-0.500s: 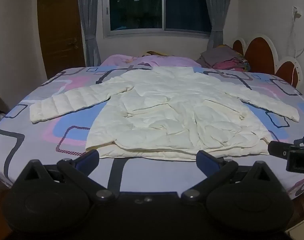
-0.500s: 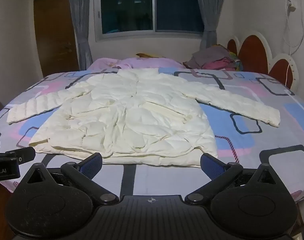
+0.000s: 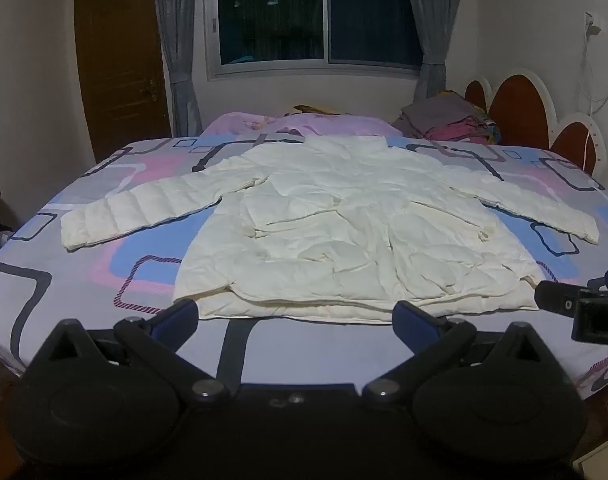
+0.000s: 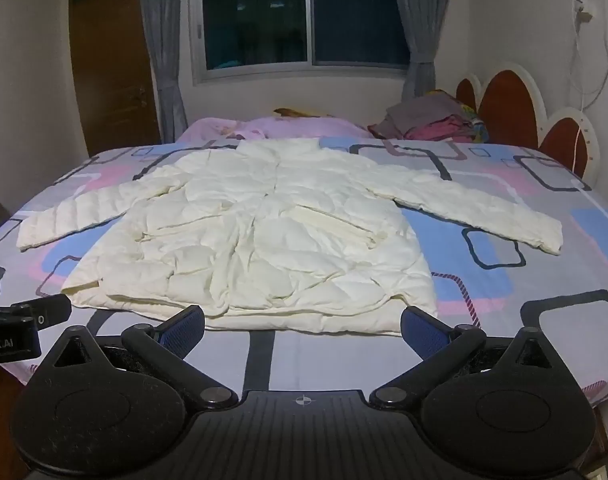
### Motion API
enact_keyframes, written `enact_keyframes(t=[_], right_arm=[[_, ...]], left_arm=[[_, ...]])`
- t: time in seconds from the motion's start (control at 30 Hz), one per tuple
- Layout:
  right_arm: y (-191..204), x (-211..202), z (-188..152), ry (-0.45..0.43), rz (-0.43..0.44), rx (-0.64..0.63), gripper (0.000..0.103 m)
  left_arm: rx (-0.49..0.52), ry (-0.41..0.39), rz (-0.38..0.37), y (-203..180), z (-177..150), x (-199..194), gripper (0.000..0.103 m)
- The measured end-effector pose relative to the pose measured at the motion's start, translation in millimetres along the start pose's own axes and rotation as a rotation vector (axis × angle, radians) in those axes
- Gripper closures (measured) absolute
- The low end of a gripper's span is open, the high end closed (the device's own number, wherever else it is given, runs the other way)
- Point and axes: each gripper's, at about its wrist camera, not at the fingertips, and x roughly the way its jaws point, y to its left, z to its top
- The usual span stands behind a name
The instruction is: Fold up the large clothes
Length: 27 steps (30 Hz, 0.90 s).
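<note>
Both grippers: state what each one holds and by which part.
Nothing is held. The left gripper and right gripper are open, short of the white jacket lying flat on the bed.

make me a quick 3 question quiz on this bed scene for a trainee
1. True or false: the white jacket is already folded in half.
2. Multiple choice: where is the pile of clothes? A) on the floor by the door B) at the far side of the bed near the headboard C) on top of the jacket
3. Short answer: is either the left gripper or the right gripper holding any cloth?

Key:
1. False; it lies spread flat with both sleeves out to the sides.
2. B
3. No; both stand wide open, short of the jacket's near hem.
</note>
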Motion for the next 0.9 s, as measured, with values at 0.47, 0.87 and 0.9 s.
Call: enact_keyframes(t=[0.47,0.87,0.9], right_arm=[[-1.4,0.8,2.0,-0.007,0.006,-0.001,0.000],[-1.9,0.4,1.7,-0.008,0.005,0.000,0.000],[-2.2,0.6,2.3,-0.008,0.004,0.000,0.000]], left_arm=[[0.006,0.004,0.009,-3.5,4.0,6.0,0.000],[0.006,0.004,0.007,-3.7,1.9,5.0,0.000],[0.005,0.004,0.006,-3.7,2.0,5.0,0.000]])
